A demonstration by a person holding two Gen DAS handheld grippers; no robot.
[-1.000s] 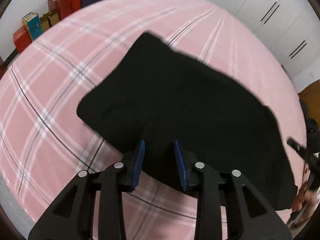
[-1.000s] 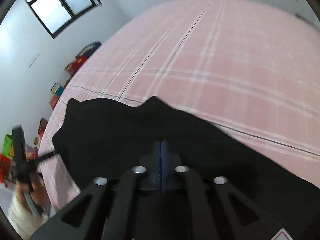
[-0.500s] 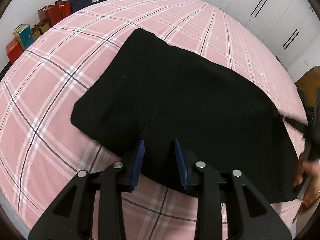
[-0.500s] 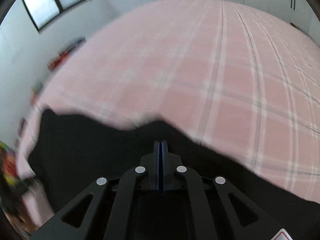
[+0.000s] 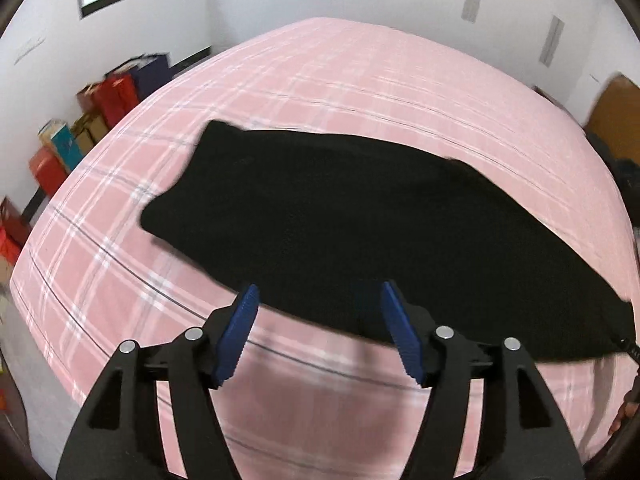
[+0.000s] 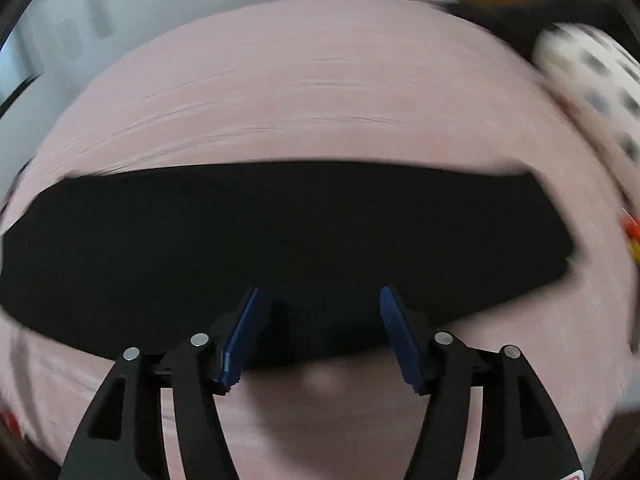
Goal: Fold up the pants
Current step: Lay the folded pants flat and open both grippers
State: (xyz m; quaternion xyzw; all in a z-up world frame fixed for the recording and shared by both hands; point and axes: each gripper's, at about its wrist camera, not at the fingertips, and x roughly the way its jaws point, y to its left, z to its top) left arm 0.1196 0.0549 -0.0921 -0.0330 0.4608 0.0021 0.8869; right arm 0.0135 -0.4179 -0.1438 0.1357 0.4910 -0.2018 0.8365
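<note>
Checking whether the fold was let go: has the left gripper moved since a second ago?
Yes. The left gripper, jaws just opened with nothing between them, has backed off the pants toward the near edge of the bed.

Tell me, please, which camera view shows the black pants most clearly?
The left wrist view. There the black pants lie flat on the pink plaid bedsheet, with fairly sharp edges. The right wrist view also shows them, but motion blur smears the outline into a dark band.
</note>
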